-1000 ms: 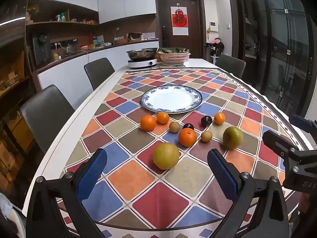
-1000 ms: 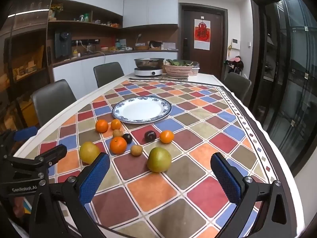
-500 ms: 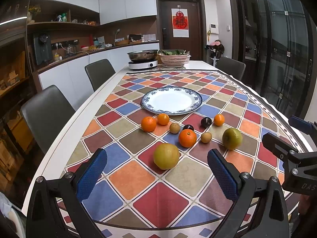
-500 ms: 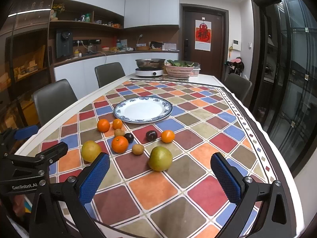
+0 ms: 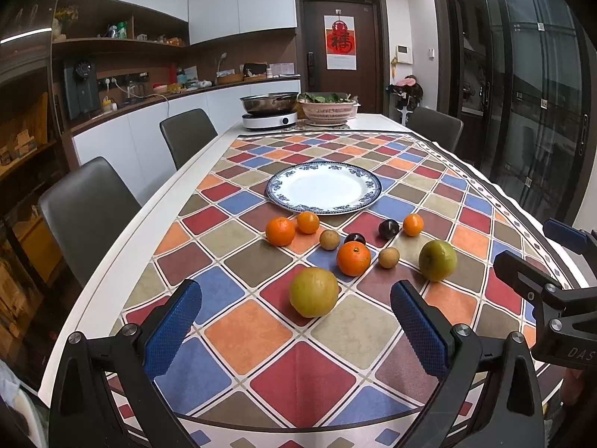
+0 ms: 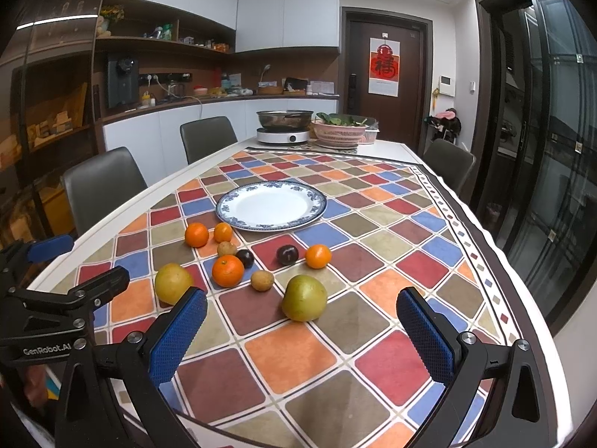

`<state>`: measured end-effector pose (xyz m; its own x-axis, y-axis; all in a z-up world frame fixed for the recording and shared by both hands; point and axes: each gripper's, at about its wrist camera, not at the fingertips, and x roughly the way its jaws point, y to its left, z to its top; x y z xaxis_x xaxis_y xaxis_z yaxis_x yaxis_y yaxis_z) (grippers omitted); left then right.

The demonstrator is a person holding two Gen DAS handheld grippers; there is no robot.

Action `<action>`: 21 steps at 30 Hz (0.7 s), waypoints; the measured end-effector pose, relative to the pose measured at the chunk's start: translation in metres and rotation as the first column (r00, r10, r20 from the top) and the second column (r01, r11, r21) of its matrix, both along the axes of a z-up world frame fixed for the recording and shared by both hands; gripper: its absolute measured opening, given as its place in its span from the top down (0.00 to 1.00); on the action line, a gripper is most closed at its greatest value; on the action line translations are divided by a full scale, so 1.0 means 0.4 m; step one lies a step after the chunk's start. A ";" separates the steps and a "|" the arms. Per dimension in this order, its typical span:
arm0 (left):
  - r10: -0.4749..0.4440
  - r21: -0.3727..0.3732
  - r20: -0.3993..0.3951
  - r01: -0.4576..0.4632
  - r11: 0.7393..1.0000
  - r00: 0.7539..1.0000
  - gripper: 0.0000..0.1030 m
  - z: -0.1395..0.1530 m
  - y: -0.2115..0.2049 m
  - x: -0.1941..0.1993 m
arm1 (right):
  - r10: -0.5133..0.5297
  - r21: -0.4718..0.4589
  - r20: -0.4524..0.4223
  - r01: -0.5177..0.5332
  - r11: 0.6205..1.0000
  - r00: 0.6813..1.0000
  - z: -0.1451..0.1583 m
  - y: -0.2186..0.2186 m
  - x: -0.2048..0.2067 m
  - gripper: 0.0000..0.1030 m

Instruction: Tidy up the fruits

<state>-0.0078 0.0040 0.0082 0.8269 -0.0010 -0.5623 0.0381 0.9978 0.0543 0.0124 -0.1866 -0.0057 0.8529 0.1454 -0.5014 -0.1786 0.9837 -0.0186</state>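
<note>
On the checkered tablecloth (image 5: 246, 332), the fruits lie loose just in front of the bare blue-rimmed plate (image 5: 324, 187) — four oranges (image 5: 353, 258), two dark plums (image 5: 388, 228), two small brown fruits (image 5: 329, 239) and two big yellow-green ones (image 5: 313, 291). Both the left gripper (image 5: 294, 330) and the right gripper (image 6: 302, 336) hover at the near table edge, jaws spread wide, holding nothing.

both tongs, left tongs (image 5: 294, 330) and right tongs (image 6: 302, 330), have edged slightly closer to the fruit.
</note>
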 end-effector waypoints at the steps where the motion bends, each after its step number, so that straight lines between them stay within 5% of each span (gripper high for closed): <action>1: 0.001 0.000 0.000 -0.001 1.000 1.000 0.00 0.000 0.000 0.000 | 0.001 -0.001 0.000 -0.001 1.000 1.000 -0.001 0.001 0.000 0.01; 21: 0.002 -0.002 0.000 -0.002 1.000 1.000 0.00 -0.003 0.002 -0.001 | 0.004 -0.001 -0.002 -0.004 1.000 1.000 0.000 0.008 -0.003 0.01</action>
<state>-0.0082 0.0047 0.0071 0.8271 -0.0008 -0.5620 0.0364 0.9980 0.0522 0.0112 -0.1833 -0.0056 0.8514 0.1478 -0.5033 -0.1822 0.9831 -0.0195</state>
